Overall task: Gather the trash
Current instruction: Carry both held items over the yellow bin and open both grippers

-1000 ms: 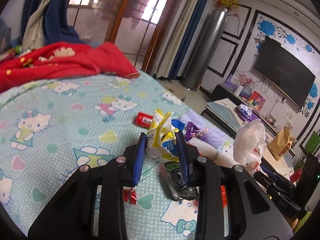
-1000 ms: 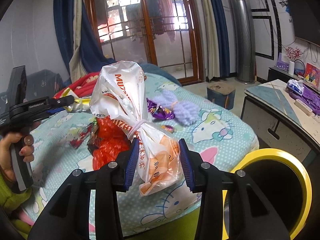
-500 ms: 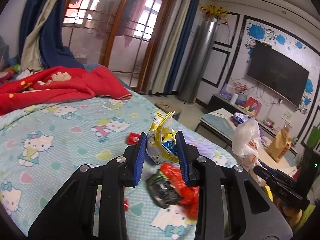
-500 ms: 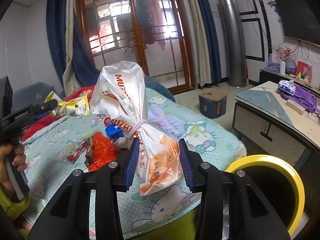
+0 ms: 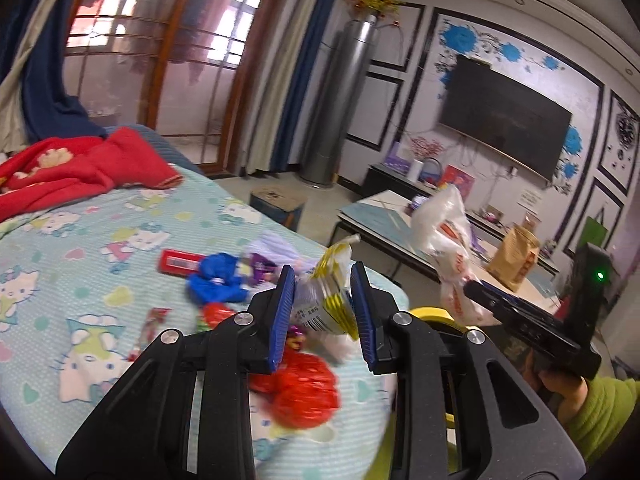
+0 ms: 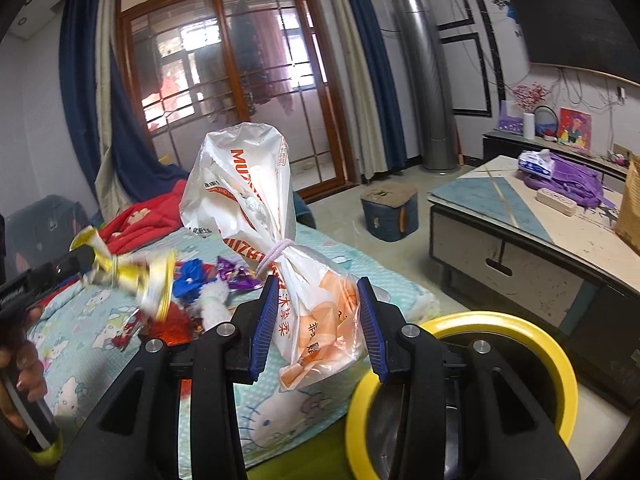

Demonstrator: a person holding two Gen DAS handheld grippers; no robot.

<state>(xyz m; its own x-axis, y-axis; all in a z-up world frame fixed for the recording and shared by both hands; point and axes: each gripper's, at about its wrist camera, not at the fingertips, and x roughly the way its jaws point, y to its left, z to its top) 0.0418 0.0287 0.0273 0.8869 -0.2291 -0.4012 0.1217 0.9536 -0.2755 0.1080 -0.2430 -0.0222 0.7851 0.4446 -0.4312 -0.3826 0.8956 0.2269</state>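
Fingers of left gripper [image 5: 322, 304] clamped on yellow wrapper [image 5: 326, 300], right gripper [image 6: 318, 322] on tied white bag [image 6: 256, 216].

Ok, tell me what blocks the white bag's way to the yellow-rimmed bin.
Nothing visible does. The right gripper holds the white bag just beside the yellow-rimmed bin, whose open mouth shows only the gripper's own finger in front.

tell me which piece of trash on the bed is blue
The crumpled blue wrapper right of the flat red packet; the other loose pieces nearby are red or purple.
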